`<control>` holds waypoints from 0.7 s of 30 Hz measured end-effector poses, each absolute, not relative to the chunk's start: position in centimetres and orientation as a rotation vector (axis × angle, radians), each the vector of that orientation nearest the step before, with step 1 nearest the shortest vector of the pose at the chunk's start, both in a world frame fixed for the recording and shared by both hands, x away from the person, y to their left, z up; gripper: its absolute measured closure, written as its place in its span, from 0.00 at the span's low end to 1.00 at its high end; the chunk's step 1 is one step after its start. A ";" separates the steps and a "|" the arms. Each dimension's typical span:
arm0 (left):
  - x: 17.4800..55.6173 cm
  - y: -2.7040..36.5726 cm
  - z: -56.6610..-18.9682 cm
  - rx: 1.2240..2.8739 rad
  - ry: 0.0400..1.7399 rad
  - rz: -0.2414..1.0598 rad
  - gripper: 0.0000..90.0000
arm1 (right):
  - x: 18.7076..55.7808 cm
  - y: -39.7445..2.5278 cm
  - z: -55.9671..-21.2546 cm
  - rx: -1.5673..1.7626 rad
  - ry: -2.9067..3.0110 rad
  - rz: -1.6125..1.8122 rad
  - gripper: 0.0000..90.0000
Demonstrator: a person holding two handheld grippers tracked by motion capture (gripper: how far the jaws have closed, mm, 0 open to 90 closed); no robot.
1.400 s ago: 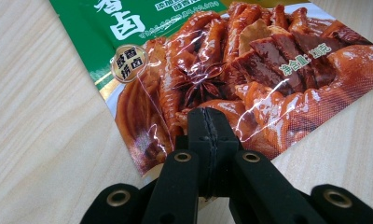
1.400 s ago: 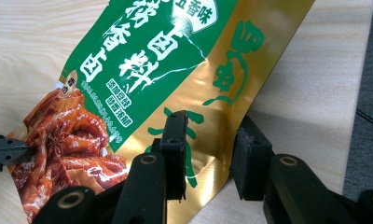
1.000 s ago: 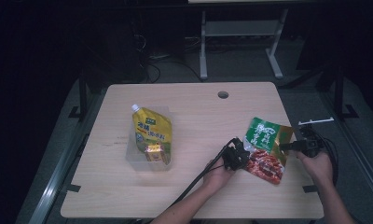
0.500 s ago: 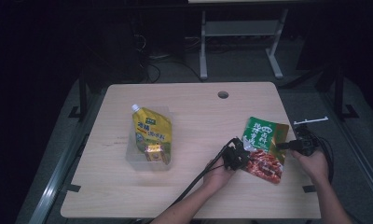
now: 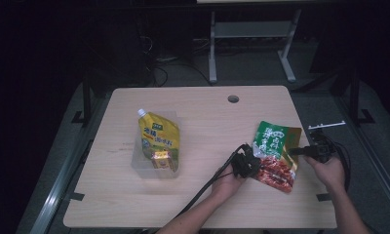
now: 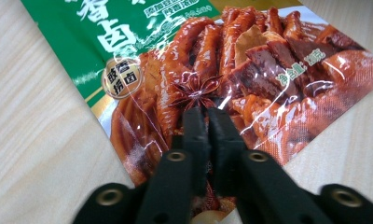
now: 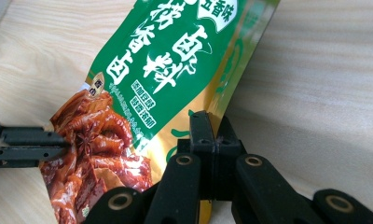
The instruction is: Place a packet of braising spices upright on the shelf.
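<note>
since 1 s ago the pouch [image 5: 276, 153] has dropped a little toward the near edge of the table [image 5: 203, 112] and tipped, its green end leaning more to the far side, and the right gripper [image 5: 295, 151] has come in lower on it; the left gripper [image 5: 251, 168] has barely shifted.

now the pouch sits over the right half of the table, near the right edge, held between both tools. its long axis runs from the green top, pointing to the far edge, down to the red printed end, pointing to the near right corner. in the left gripper view the left gripper [image 6: 205, 112] has its jaws clenched on the red end beside the star anise picture. in the right gripper view the right gripper [image 7: 208, 116] is clamped on the gold side border just below the green panel (jaws pressed flat together on the film). so the pouch lies between the 2 tools, left one at its near-left side, right one at its right side, each equally close.

across the table, well apart toward the left, a yellow pouch [image 5: 159, 139] lies in a clear tray [image 5: 137, 165], spout pointing to the far left corner. carrying the held pouch there looks the likely next move, a sweep leftward along the near half.
</note>
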State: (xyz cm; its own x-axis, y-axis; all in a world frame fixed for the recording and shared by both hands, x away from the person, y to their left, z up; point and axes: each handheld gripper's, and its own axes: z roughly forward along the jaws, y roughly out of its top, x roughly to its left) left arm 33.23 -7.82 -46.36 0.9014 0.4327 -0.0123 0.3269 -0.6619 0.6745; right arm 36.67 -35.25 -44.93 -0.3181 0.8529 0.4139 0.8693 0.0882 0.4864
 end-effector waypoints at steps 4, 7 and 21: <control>32.9 -7.7 -46.2 2.347 0.523 0.215 0.88 | 36.1 -35.2 -44.3 -1.808 -2.299 -1.106 1.00; 32.8 -7.2 -45.8 2.340 0.526 0.215 0.86 | 35.7 -34.9 -43.4 -1.776 -2.313 -1.147 1.00; 31.0 -2.9 -43.9 2.258 0.520 0.233 0.77 | 33.8 -31.2 -36.7 -1.585 -2.549 -1.279 1.00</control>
State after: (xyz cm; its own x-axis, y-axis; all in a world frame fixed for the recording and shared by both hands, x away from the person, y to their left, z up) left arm 31.03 -2.88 -43.90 0.8990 0.4379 0.0018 0.2923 -0.6032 0.7421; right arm 33.78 -31.15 -36.70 -0.5222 0.8038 0.2849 0.7090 0.2236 0.6688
